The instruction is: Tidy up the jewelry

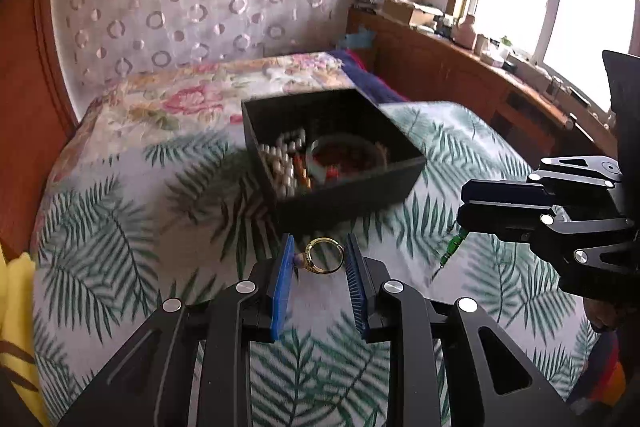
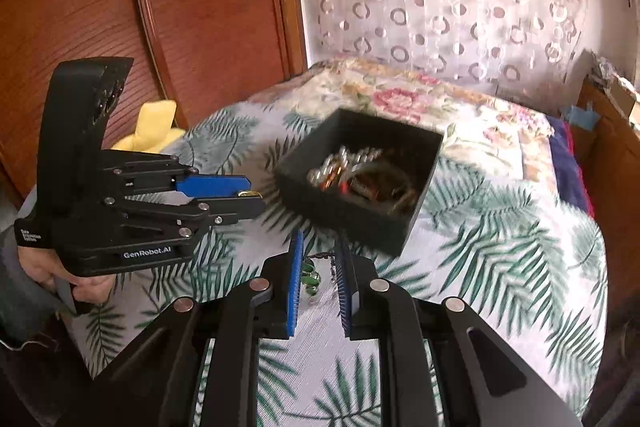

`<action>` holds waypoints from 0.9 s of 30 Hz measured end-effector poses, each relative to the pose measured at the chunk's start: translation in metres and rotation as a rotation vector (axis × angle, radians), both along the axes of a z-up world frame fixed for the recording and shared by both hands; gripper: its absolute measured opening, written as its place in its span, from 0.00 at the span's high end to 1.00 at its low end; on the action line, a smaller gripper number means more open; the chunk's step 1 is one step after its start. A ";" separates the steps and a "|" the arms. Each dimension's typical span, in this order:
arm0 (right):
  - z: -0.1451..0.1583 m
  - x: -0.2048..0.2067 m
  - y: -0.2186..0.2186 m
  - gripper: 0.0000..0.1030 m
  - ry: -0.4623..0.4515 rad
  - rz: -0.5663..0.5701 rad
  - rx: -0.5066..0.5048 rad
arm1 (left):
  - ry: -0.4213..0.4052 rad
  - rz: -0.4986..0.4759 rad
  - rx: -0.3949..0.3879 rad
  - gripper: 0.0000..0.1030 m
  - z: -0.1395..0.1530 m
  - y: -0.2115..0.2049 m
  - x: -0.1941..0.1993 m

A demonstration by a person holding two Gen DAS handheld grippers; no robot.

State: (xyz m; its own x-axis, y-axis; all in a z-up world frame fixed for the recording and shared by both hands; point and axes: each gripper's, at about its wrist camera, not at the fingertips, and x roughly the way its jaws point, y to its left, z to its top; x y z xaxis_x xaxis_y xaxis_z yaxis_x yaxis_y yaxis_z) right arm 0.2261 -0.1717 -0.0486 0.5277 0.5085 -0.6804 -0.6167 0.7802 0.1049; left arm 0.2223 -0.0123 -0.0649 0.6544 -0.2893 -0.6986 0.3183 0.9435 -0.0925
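A gold ring (image 1: pixel 338 259) with a small stone is pinched between the blue pads of my left gripper (image 1: pixel 320 243), lifted just above the bed cover. In the right wrist view the left gripper (image 2: pixel 256 193) shows a glint of gold at its tips. My right gripper (image 2: pixel 319 245) is shut on a thin dark chain with green beads (image 2: pixel 311 277) that hang below the pads. From the left wrist view, the right gripper (image 1: pixel 462 205) holds the green bead piece (image 1: pixel 452 247) dangling. Just beyond both grippers, an open black box (image 1: pixel 352 203) (image 2: pixel 340 223) holds pearls, a bangle and other jewelry.
The box sits on a bed with a palm-leaf cover (image 1: pixel 120 227) and a floral quilt (image 1: pixel 224 87) behind it. A wooden panel (image 2: pixel 120 7) stands to the left, with a yellow cloth (image 2: pixel 156 131) by it. A cluttered wooden ledge (image 1: pixel 460 59) runs under the window on the right.
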 end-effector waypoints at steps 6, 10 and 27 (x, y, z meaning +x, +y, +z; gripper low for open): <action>0.027 0.022 -0.001 0.83 -0.069 -0.005 -0.001 | -0.041 -0.001 -0.007 0.77 0.017 -0.005 0.024; 0.037 0.036 0.001 0.83 -0.094 -0.004 -0.004 | -0.032 -0.006 -0.012 0.77 0.017 -0.009 0.045; 0.044 0.074 0.019 0.83 -0.103 0.014 -0.005 | -0.012 0.032 -0.031 0.50 0.007 -0.002 0.064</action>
State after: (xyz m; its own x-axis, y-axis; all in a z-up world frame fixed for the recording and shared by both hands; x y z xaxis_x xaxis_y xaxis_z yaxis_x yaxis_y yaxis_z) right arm 0.3000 -0.1529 -0.0049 0.5878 0.5132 -0.6254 -0.6346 0.7720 0.0371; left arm 0.2864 -0.0148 -0.0584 0.6721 -0.2892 -0.6817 0.2891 0.9500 -0.1180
